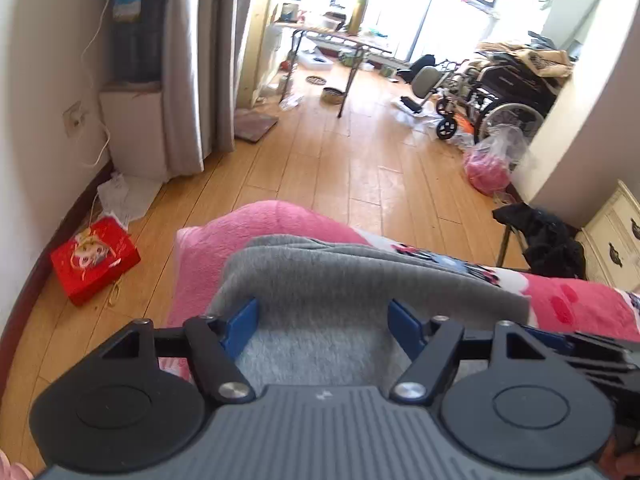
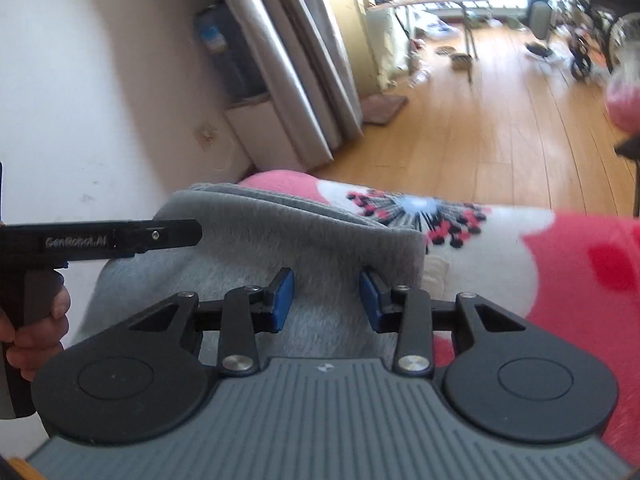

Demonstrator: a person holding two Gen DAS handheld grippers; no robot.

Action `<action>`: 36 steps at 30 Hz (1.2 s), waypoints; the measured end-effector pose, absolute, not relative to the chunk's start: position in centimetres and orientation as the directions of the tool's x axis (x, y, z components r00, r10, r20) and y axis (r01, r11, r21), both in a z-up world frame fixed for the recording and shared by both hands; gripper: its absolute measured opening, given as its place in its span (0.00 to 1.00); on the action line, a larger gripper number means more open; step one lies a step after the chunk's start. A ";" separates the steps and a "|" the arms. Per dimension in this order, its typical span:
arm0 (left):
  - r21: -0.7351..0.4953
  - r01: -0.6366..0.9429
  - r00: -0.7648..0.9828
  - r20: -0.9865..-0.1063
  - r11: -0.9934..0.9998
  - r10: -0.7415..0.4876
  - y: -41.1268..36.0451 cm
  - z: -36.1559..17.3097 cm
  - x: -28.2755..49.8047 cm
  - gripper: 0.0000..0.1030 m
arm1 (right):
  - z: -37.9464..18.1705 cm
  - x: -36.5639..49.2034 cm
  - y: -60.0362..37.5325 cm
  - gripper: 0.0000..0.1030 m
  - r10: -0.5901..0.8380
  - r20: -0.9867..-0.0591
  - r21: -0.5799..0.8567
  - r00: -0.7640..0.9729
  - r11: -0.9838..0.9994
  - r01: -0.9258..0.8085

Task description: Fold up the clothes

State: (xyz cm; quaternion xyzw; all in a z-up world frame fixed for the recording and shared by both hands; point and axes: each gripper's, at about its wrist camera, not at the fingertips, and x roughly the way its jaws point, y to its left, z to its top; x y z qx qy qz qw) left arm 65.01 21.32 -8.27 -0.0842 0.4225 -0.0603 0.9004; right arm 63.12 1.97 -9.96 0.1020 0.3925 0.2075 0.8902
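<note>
The left tongs [image 1: 322, 322] stand wide open above the grey garment [image 1: 328, 280], nothing pinched between their blue pads [image 1: 240, 326]. The right tongs [image 2: 326, 296] hover narrower, their jaws not gripping the cloth beneath. The grey garment lies folded in layers on a pink blanket [image 2: 580, 272] with a white flower print. Beyond lies a wooden floor [image 1: 360, 160], with a red box [image 1: 94, 260] near the wall.
</note>
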 end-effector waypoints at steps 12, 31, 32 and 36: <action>-0.207 0.027 0.684 -0.710 0.978 -0.170 25.9 -4.8 52.4 0.73 | -1.7 60.2 4.5 0.33 0.568 -0.559 0.367 0.603 0.822 -0.435; -0.348 -0.094 0.673 -0.713 0.933 -0.198 27.6 -9.2 50.1 0.68 | -6.0 69.9 18.3 0.00 0.447 -0.742 0.208 0.500 0.862 -0.463; -0.352 -0.089 0.673 -0.711 0.932 -0.204 27.8 -9.1 50.0 0.68 | -6.1 70.5 16.9 0.03 0.421 -0.737 0.237 0.529 0.894 -0.381; -0.332 -0.071 0.707 -0.682 0.940 -0.187 29.0 -7.4 48.6 0.68 | -4.0 68.3 10.8 0.06 0.491 -0.661 0.449 0.568 0.865 -0.224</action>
